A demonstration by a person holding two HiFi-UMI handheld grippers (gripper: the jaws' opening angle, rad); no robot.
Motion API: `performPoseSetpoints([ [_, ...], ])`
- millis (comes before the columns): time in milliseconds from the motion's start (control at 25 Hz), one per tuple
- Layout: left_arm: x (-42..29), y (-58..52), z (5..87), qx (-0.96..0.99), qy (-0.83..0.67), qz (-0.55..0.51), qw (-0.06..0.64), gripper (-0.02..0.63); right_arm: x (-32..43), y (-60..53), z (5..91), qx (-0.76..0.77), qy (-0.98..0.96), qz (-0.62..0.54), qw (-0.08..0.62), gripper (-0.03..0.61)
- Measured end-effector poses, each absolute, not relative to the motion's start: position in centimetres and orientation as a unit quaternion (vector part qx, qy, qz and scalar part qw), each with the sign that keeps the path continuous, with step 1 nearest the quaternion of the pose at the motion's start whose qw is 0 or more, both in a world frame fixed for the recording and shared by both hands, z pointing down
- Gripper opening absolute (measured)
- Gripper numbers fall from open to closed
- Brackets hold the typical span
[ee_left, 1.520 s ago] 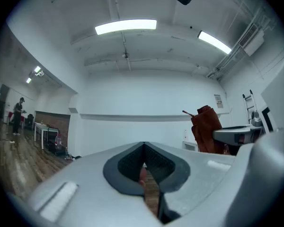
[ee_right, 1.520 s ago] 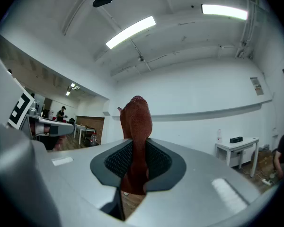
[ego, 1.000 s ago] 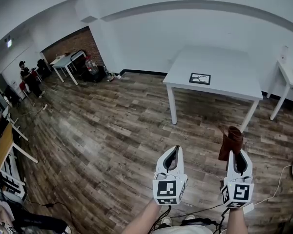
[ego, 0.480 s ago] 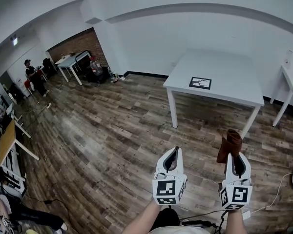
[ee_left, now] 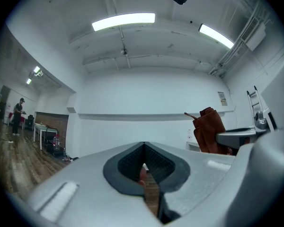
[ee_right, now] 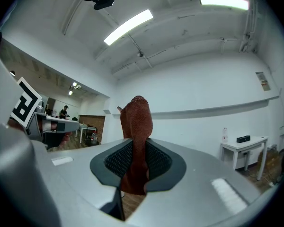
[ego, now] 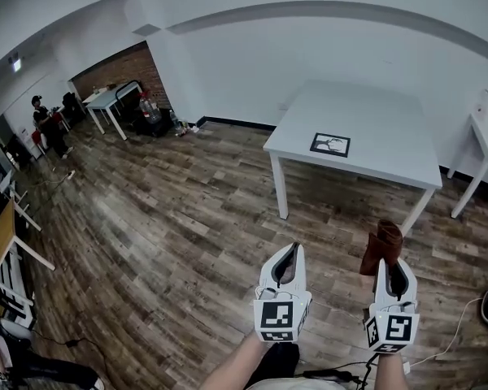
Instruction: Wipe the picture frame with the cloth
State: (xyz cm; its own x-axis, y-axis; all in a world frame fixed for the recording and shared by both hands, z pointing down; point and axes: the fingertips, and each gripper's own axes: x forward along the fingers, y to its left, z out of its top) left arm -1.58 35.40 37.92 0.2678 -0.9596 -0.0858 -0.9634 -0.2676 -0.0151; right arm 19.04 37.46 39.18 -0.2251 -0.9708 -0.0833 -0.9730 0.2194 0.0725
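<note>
A small black picture frame (ego: 330,145) lies flat on the white table (ego: 374,112) across the room, far ahead of both grippers. My right gripper (ego: 388,257) is shut on a rust-brown cloth (ego: 381,247), which sticks up past the jaws; in the right gripper view the cloth (ee_right: 136,136) stands upright, pinched between the dark pads. My left gripper (ego: 288,255) hangs beside it over the wood floor, shut with nothing in it. The left gripper view shows its jaws closed together (ee_left: 144,162) and the cloth (ee_left: 209,130) off to the right.
Wood plank floor (ego: 171,226) lies between me and the table. A second white table (ego: 484,140) stands at the right wall. A cable (ego: 459,327) runs on the floor at lower right. Far left, a person (ego: 45,124) stands near desks and a brick wall.
The view has shifted a little; the table with the frame sits slightly lower and nearer in the head view. Both grippers keep their pose, the cloth still held.
</note>
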Motion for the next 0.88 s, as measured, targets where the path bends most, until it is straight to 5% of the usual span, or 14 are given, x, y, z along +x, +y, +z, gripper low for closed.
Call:
performPoseSetpoints([
  [880,-8.2,7.9,39.2,-0.814,0.579,0.025,0.023,0.000,12.3,9.8,40.7,-0.648,0.761,0.032,-0.012,0.097],
])
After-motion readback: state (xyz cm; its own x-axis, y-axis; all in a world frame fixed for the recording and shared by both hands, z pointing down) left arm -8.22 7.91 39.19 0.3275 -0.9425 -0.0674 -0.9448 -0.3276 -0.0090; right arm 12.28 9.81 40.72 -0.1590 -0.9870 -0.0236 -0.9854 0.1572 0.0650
